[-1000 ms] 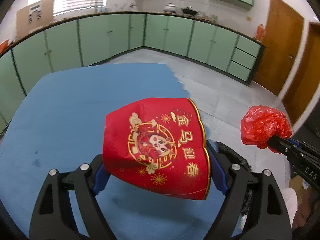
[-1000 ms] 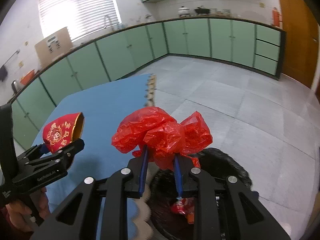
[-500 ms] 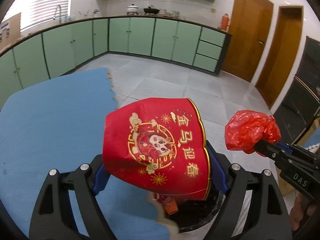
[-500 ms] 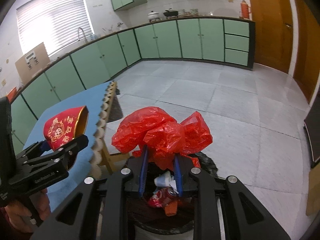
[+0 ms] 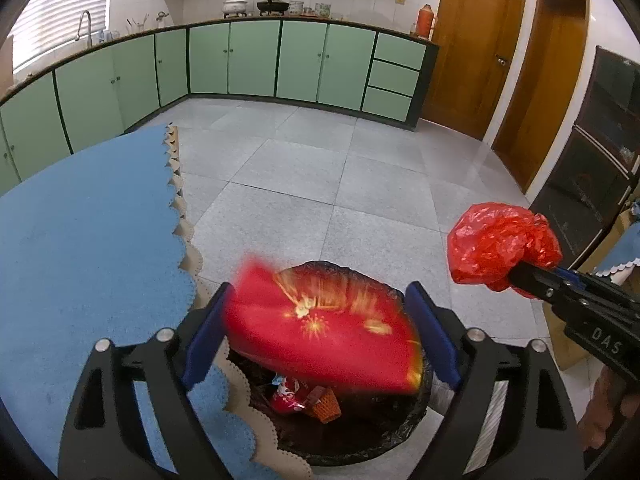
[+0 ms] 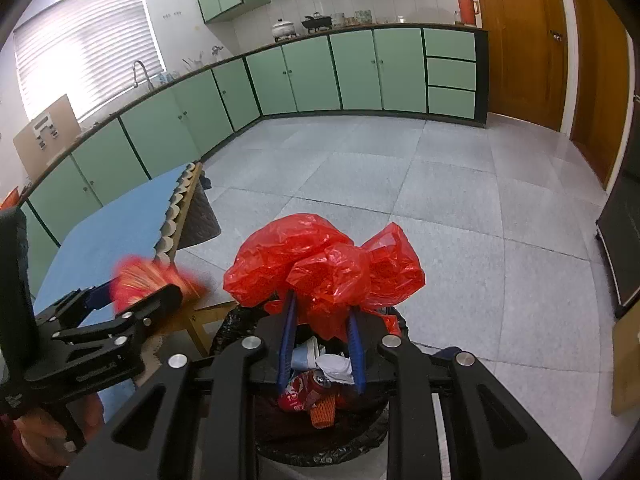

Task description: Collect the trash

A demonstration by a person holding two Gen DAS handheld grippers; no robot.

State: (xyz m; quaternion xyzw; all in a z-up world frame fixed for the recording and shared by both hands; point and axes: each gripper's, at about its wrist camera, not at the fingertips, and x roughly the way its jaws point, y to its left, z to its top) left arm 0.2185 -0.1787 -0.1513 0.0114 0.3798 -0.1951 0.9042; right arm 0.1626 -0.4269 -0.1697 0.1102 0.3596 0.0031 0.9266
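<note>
My left gripper (image 5: 320, 332) stands open over the black-lined trash bin (image 5: 396, 432). The red paper bowl with gold print (image 5: 320, 332) is blurred between the spread fingers, dropping toward the bin. It also shows blurred in the right wrist view (image 6: 148, 280) by the left gripper (image 6: 132, 304). My right gripper (image 6: 320, 344) is shut on a crumpled red plastic bag (image 6: 324, 268), held above the bin (image 6: 320, 440). The bag (image 5: 500, 248) and right gripper (image 5: 532, 276) show at the right of the left wrist view. The bin holds a red can (image 6: 304, 392), white paper and an orange net.
The blue-covered table (image 5: 80, 260) with a scalloped edge lies to the left of the bin. Grey tile floor (image 5: 320, 180) stretches ahead to green cabinets (image 5: 300, 64). A wooden door (image 5: 472, 48) and a dark cabinet (image 5: 592, 184) stand at the right.
Both grippers swung from over the table to over the bin. The left gripper opened and the red bowl is falling out, blurred. The right gripper still holds the bag.
</note>
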